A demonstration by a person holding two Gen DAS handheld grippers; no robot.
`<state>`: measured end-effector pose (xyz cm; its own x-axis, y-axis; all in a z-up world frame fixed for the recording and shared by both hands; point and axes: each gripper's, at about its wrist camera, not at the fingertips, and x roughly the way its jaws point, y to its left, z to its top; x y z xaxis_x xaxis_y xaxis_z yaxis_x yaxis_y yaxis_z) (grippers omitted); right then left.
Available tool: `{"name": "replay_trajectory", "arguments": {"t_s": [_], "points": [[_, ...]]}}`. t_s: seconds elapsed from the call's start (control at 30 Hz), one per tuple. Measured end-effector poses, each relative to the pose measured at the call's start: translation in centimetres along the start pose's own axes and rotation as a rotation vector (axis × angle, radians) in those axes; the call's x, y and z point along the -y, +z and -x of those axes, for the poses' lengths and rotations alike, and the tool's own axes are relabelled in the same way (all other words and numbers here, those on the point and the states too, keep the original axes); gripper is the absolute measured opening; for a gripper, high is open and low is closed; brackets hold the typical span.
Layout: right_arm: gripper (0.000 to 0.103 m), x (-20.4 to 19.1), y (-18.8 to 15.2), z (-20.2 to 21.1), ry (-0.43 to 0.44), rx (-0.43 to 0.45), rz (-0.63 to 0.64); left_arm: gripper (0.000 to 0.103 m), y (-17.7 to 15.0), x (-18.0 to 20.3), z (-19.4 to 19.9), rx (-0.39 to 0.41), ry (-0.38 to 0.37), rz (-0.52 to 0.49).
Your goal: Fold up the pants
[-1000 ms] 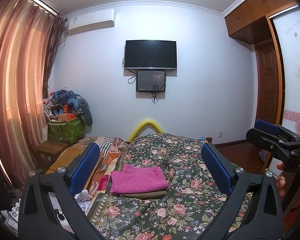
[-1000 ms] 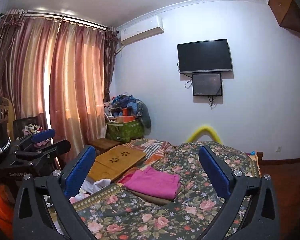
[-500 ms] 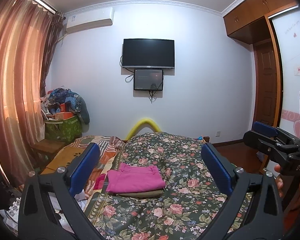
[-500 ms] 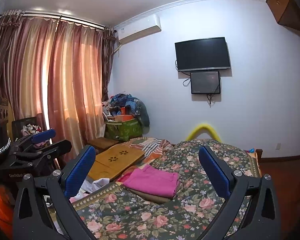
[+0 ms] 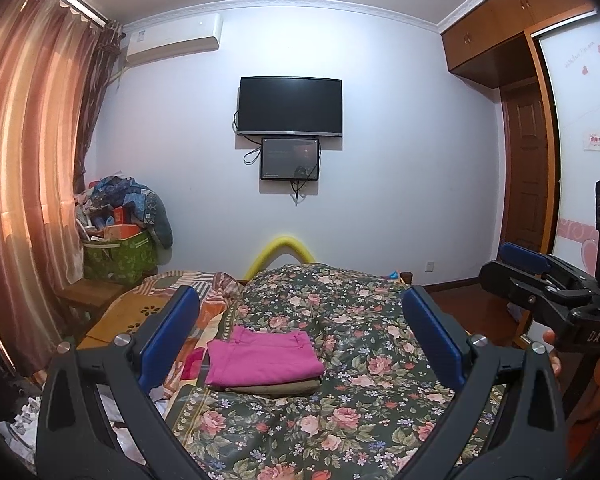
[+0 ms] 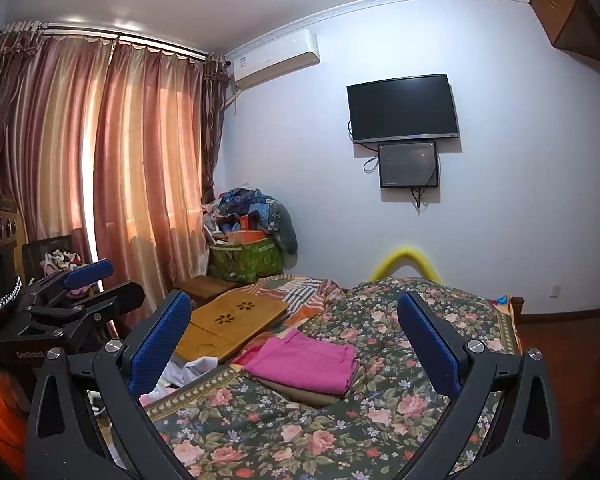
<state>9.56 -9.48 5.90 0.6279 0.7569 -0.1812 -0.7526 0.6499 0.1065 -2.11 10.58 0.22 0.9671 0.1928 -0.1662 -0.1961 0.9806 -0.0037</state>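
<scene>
The pink pants (image 5: 263,356) lie folded on an olive garment (image 5: 274,387), lower center of the frame, on the floral bedspread (image 5: 352,412). The left gripper (image 5: 300,344) and right gripper (image 6: 296,344) both gape, released, holding nothing, above the bed.

— What is filling the room?
— A floral bedspread (image 5: 340,412) is covering the bed; a dark television (image 5: 290,106) is hanging on the pale wall.
— And the light?
— Daylight is glowing through pink curtains (image 6: 112,176).
</scene>
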Motion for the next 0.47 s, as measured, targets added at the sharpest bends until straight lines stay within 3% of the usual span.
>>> {"name": "replay_trajectory", "arguments": {"t_s": [0.47], "points": [[0.103, 0.03, 0.17, 0.27, -0.003, 0.011, -0.001, 0.103, -0.04, -0.37, -0.01, -0.001, -0.013, 0.014]]}}
